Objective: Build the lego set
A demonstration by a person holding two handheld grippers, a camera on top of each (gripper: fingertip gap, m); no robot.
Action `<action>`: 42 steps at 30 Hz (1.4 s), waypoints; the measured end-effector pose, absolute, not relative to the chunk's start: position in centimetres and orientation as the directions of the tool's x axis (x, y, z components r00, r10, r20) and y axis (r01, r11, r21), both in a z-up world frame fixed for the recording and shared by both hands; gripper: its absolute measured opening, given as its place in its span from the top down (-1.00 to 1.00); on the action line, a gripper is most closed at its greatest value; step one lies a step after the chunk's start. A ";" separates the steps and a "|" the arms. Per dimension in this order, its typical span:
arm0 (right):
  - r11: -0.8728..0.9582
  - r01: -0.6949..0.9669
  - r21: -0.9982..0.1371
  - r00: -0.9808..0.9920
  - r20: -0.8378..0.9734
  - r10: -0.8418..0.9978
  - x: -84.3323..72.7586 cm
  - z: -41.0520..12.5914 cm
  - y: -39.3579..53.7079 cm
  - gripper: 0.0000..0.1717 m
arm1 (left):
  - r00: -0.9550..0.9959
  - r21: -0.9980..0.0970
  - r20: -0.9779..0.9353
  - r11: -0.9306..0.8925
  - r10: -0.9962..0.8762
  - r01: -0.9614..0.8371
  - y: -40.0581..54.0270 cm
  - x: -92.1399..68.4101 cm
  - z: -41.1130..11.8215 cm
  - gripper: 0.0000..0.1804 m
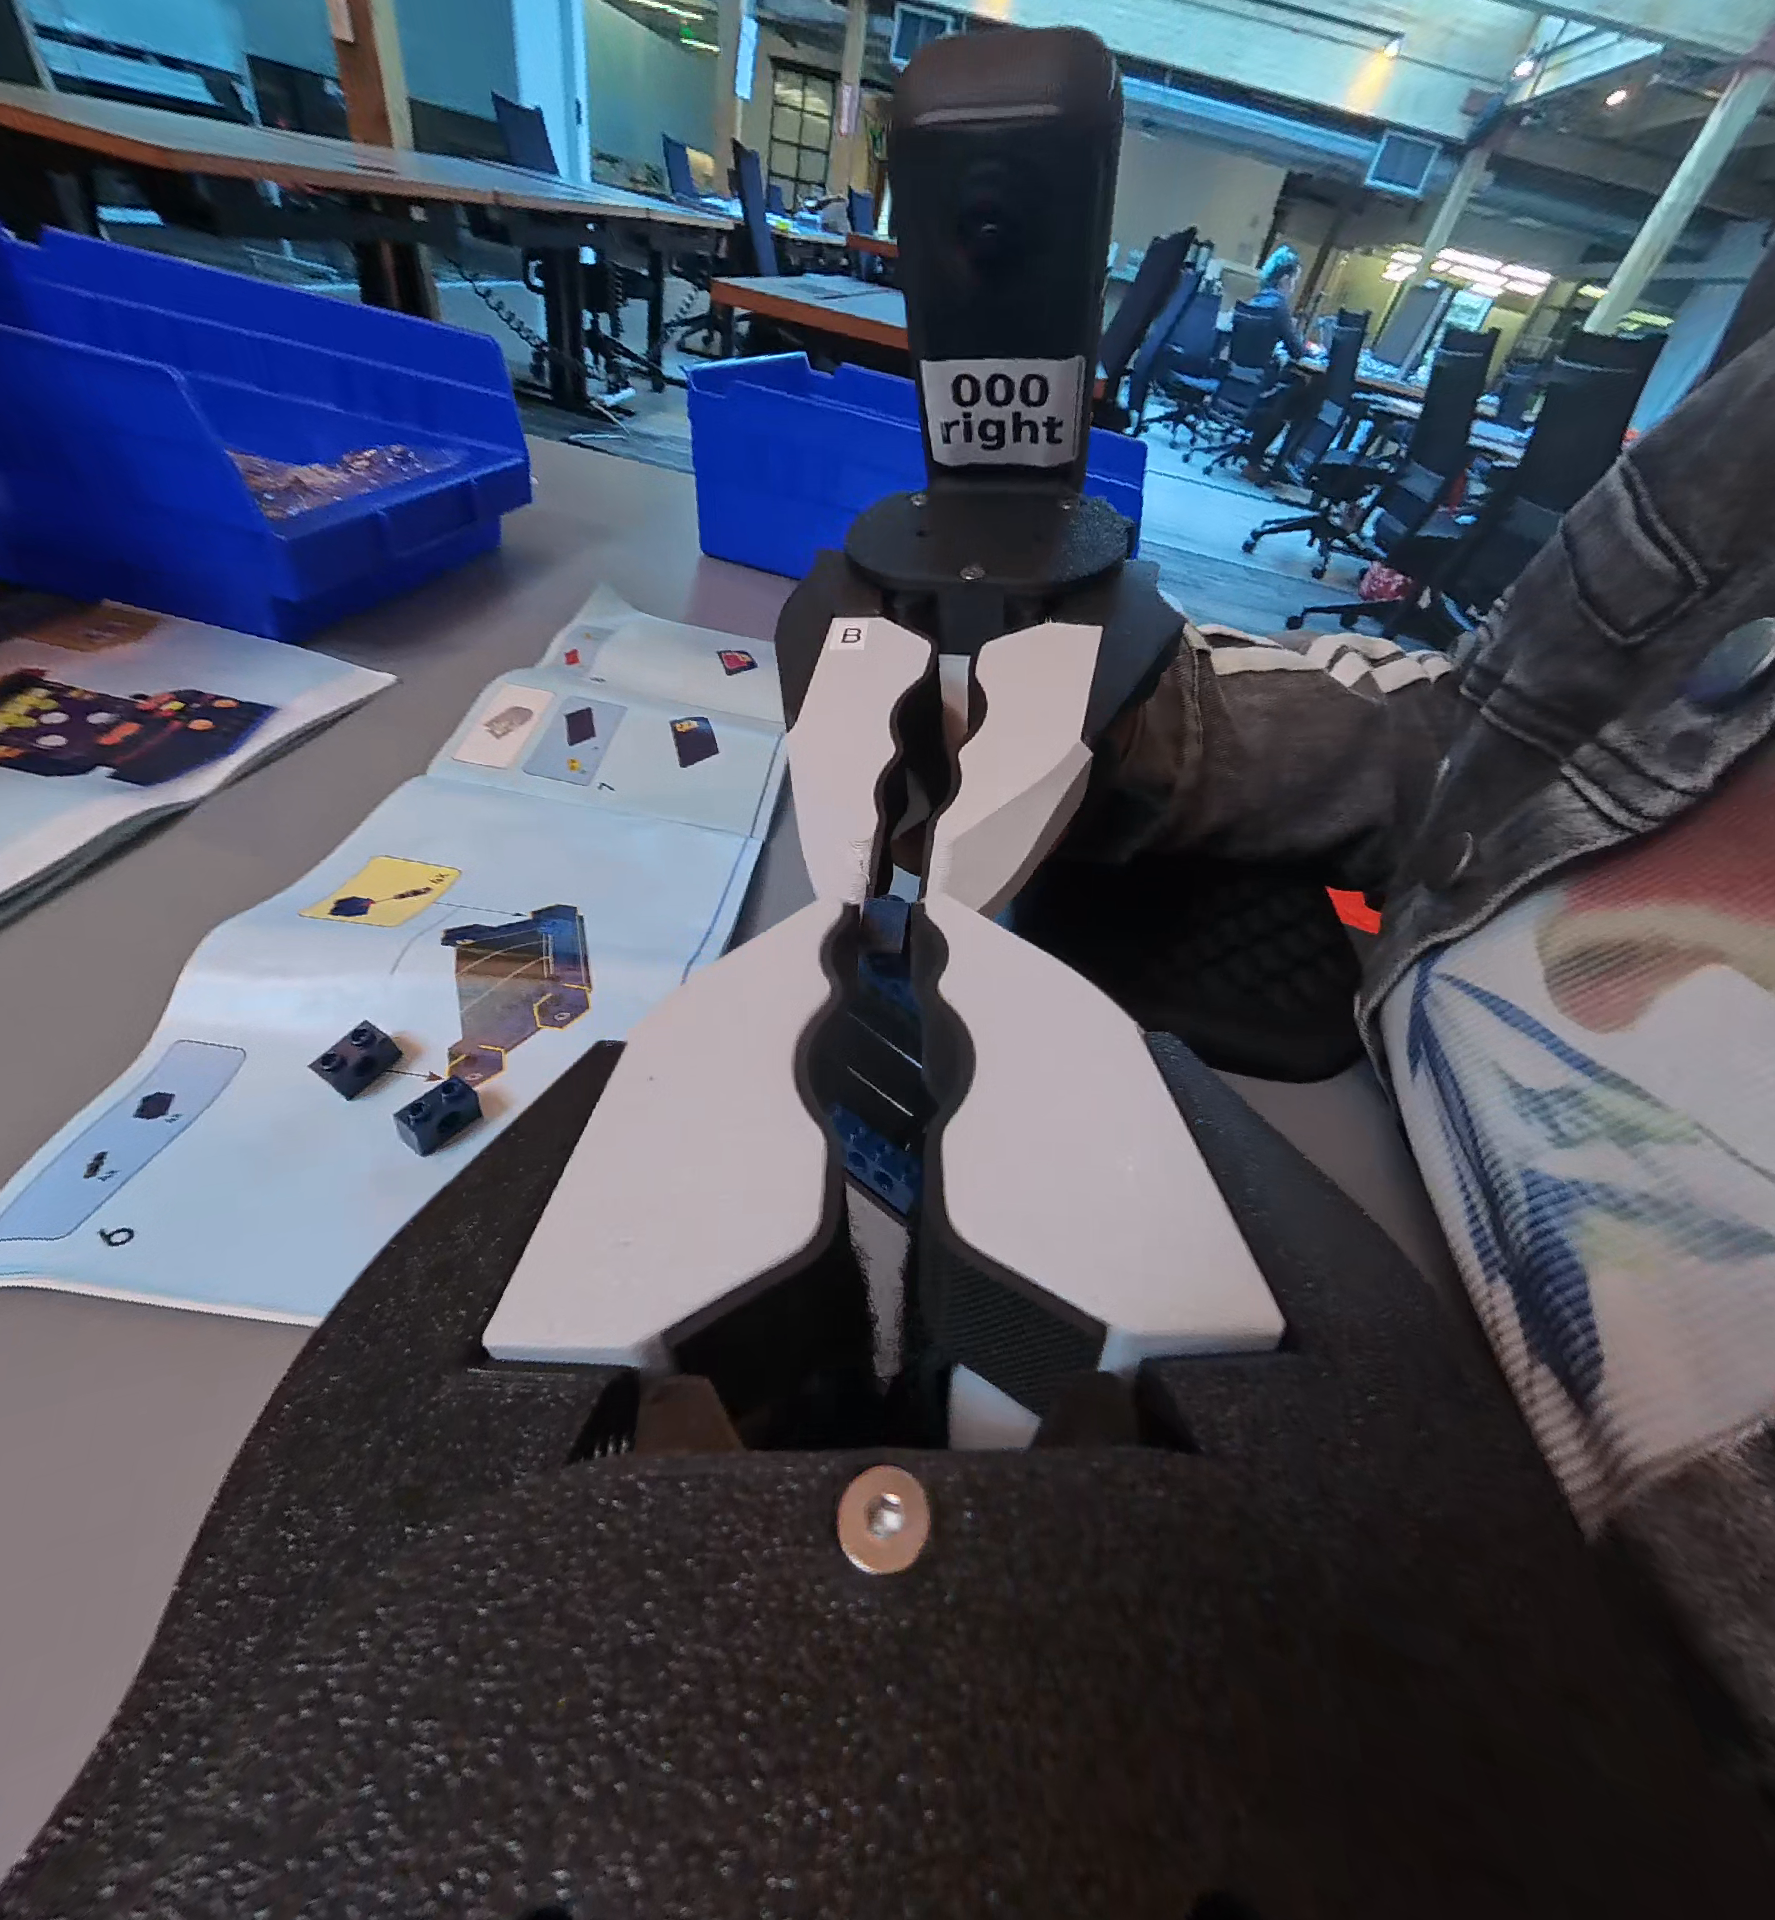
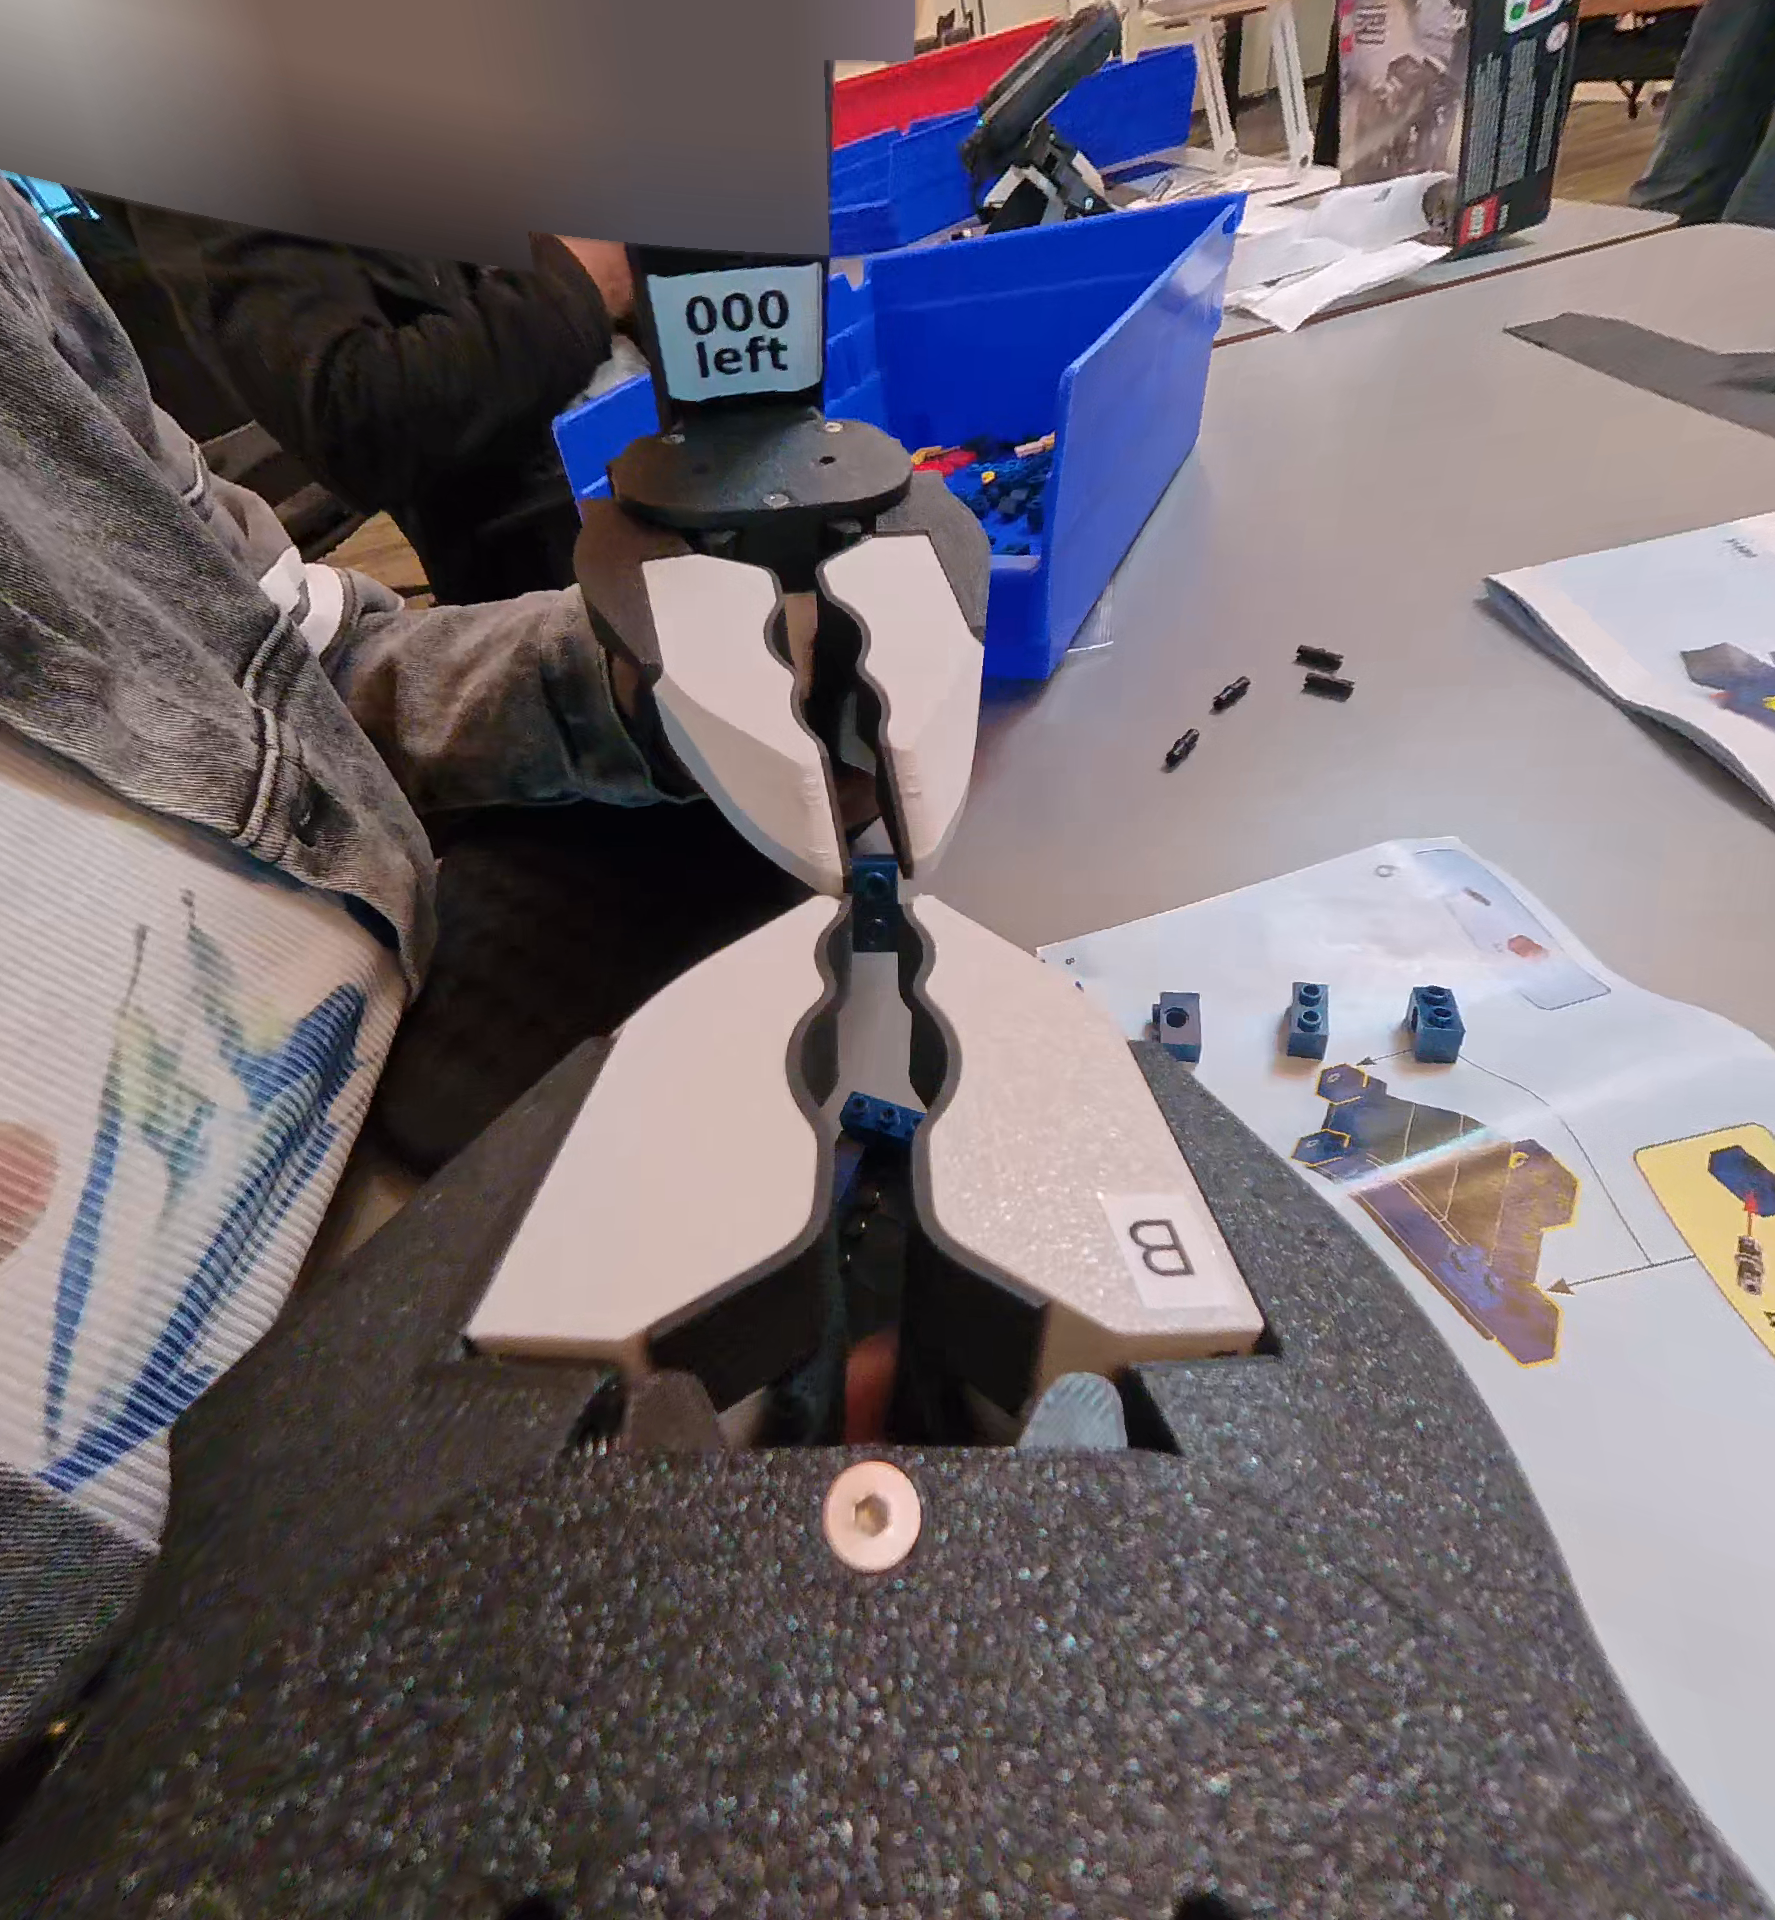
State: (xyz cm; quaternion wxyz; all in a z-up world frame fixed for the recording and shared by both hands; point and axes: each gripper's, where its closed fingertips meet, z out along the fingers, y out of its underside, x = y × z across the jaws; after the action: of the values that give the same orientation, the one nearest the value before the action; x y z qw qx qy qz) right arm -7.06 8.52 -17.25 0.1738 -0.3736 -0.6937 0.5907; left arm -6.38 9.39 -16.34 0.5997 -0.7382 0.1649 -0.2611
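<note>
My two grippers meet tip to tip above the table edge. A small dark blue studded brick [image 1: 885, 928] sits between both pairs of fingertips. My left gripper [image 1: 885, 914] is shut on one end of it. My right gripper [image 1: 898, 883], facing it, is shut on the other end. The right wrist view shows the same: the brick [image 2: 875, 906] has one stud inside my right gripper [image 2: 875, 920] and the other inside my left gripper [image 2: 867, 871]. More dark blue studded pieces [image 2: 881, 1117] show through the gap between the fingers; I cannot tell where they lie.
An open instruction sheet [image 1: 592, 831] [image 2: 1693, 1558] carries loose dark blue bricks [image 1: 351, 1058] [image 2: 1307, 1018]. Several black pins [image 2: 1231, 691] lie on the grey table. Blue bins [image 1: 187, 436] [image 2: 1122, 364] stand behind, and a booklet [image 1: 83, 727]. A person's denim sleeve [image 1: 1589, 727] is close. Both grippers' tips are close together, under 4 cm apart.
</note>
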 end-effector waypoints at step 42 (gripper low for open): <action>-0.483 0.361 -0.798 -0.652 -0.586 0.480 -8.1 -13.2 8.8 0.91 | 0.750 -0.921 0.352 -0.063 -0.561 0.385 9.1 -8.0 -12.5 0.87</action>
State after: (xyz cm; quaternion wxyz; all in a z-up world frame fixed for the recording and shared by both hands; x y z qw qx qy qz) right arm -8.09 8.79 -13.21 0.0396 -0.4151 -0.5068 0.7545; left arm -7.98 9.15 -12.46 0.6810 -0.6412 0.0686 -0.3470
